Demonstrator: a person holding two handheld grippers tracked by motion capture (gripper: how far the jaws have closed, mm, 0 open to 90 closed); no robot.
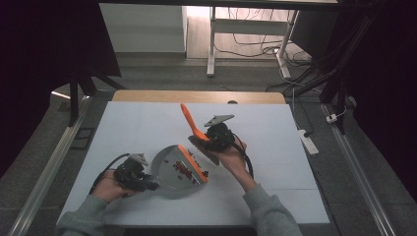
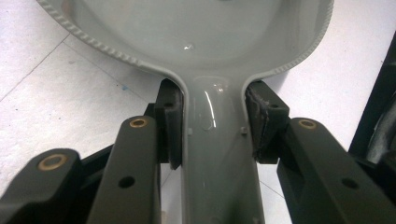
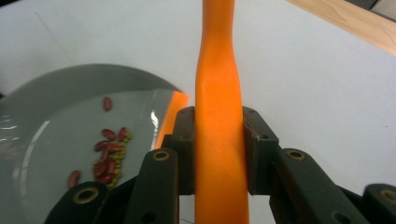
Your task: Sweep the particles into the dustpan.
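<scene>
Beans [image 1: 183, 168] lay gathered in the grey dustpan [image 1: 169, 169] near the table's front edge, its handle pinched by the left gripper [image 1: 147, 185]. The right gripper [image 1: 209, 142] clamped the orange brush [image 1: 193, 127]; sweeping seemed nearly finished, with lifting the pan level probably next.

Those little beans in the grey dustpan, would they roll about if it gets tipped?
Probably: the beans lie loose on the dustpan, whose glossy inside looks slippery. Being small and rounded, they would likely slide and scatter. The orange lip might catch some.

Grey sleeves [image 1: 268, 214]; black claws [image 1: 137, 178] with brass rivets, grey three-cornered plates, black cables.
</scene>
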